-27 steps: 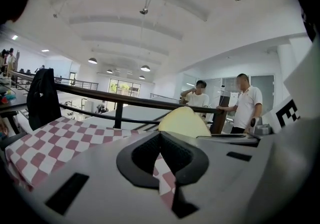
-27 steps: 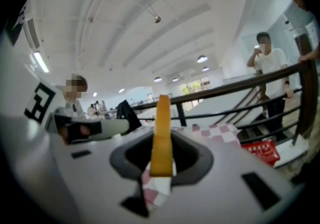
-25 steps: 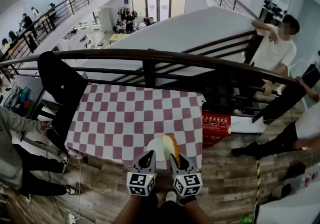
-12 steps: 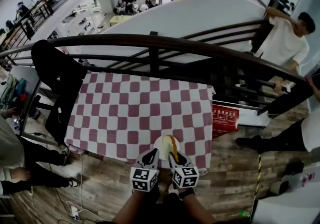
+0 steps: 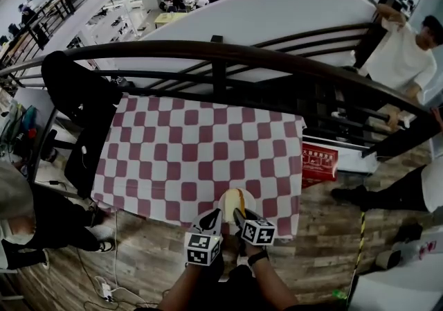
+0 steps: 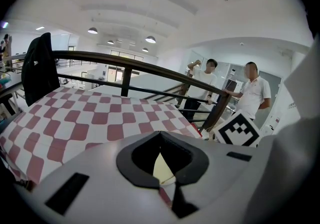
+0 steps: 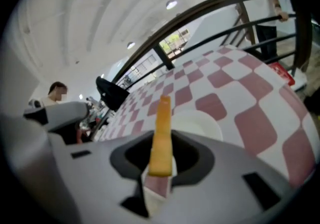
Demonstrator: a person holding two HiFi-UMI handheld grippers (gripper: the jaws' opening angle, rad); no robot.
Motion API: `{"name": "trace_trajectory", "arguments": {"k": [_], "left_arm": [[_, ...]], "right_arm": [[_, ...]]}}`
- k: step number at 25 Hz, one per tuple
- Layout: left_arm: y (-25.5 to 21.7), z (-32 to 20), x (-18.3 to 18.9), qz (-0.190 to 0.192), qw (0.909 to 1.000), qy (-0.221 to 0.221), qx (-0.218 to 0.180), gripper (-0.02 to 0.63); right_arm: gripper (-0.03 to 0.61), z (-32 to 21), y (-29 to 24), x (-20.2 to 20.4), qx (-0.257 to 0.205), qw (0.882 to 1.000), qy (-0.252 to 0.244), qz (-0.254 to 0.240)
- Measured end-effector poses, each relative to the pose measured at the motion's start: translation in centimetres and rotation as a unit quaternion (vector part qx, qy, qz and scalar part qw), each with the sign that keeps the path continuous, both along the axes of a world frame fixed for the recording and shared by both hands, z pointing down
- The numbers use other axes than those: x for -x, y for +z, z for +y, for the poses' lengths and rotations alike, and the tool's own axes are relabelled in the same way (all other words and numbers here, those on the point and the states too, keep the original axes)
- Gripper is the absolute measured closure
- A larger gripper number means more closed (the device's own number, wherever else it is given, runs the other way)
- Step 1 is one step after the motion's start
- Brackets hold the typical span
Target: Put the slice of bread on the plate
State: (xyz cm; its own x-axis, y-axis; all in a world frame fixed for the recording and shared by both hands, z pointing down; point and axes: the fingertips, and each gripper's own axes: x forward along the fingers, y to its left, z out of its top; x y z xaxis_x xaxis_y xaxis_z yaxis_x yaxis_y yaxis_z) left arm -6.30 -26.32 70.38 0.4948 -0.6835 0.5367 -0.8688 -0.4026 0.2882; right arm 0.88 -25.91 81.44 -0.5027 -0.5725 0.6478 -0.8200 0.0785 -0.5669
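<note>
A white plate [image 5: 230, 200] sits at the near edge of the table's red-and-white checked cloth [image 5: 201, 150]. My right gripper [image 5: 240, 217] is shut on a yellow-crusted slice of bread [image 5: 240, 199], which stands on edge just over the plate. In the right gripper view the bread [image 7: 162, 133] sticks up between the jaws of the right gripper [image 7: 160, 170], with the plate [image 7: 202, 124] behind it. My left gripper [image 5: 210, 222] hovers beside the plate's near left rim, shut and holding nothing. In the left gripper view, the left gripper [image 6: 161, 184] shows a bit of the plate [image 6: 162, 168] through the hole between its pads.
A dark handrail [image 5: 221, 50] runs behind the table. A black jacket [image 5: 76, 95] hangs over a chair at the table's left. A red box [image 5: 320, 163] lies on the floor to the right. People stand by the rail at the right [image 5: 405, 53] and at the left [image 5: 28, 219].
Both grippers have come down toward the near table edge. The bread has sunk with the right gripper and tipped lower over the plate.
</note>
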Motion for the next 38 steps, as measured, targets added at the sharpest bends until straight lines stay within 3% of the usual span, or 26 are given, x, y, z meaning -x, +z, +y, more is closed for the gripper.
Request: {"name": "trace_trajectory", "arguments": {"k": [3, 5, 7, 9, 10, 17, 22, 25, 28, 33, 38], "left_arm": [[0.1, -0.1, 0.0, -0.002, 1.0000, 0.000, 0.003, 0.594], [0.2, -0.1, 0.0, -0.002, 1.0000, -0.002, 0.003, 0.594], [0.1, -0.1, 0.0, 0.000, 1.0000, -0.006, 0.002, 0.594], [-0.1, -0.1, 0.0, -0.001, 1.0000, -0.009, -0.002, 0.594], [-0.3, -0.2, 0.0, -0.003, 0.9999, -0.010, -0.003, 0.594], [-1.9, -0.6, -1.2, -0.009, 0.9996, -0.011, -0.023, 0.594], [-5.9, -1.8, -2.5, -0.003, 0.9975, -0.009, -0.069, 0.594], [-8.8, -2.7, -3.4, 0.006, 0.9949, -0.009, -0.101, 0.594], [-12.1, -3.5, -4.7, 0.016, 0.9902, -0.002, -0.139, 0.594], [-16.6, -3.0, -5.8, 0.031, 0.9817, 0.006, -0.188, 0.594], [-20.6, -2.6, -5.4, 0.082, 0.9703, -0.012, -0.227, 0.594]], "right_arm": [[0.482, -0.8, 1.1, -1.1, 0.020, 1.000, 0.014, 0.011], [0.460, -1.0, 2.1, -2.4, 0.037, 0.998, 0.019, 0.051], [0.388, -0.8, 3.1, -3.8, 0.056, 0.991, -0.003, 0.125], [0.190, -0.4, 3.6, -4.5, 0.067, 0.978, -0.056, 0.190], [0.173, -0.3, 3.4, -4.6, 0.064, 0.974, -0.074, 0.206], [0.164, -1.8, -2.3, -4.7, -0.021, 0.982, -0.091, 0.162], [0.169, -3.8, -10.4, -4.8, -0.130, 0.976, -0.087, 0.149], [0.210, -4.2, -14.9, -4.6, -0.177, 0.971, -0.082, 0.139], [0.335, -4.3, -18.7, -4.8, -0.216, 0.966, -0.065, 0.129], [0.416, -3.4, -24.1, -4.8, -0.279, 0.951, -0.047, 0.122], [0.546, -2.9, -28.4, -4.9, -0.338, 0.934, -0.027, 0.110]]}}
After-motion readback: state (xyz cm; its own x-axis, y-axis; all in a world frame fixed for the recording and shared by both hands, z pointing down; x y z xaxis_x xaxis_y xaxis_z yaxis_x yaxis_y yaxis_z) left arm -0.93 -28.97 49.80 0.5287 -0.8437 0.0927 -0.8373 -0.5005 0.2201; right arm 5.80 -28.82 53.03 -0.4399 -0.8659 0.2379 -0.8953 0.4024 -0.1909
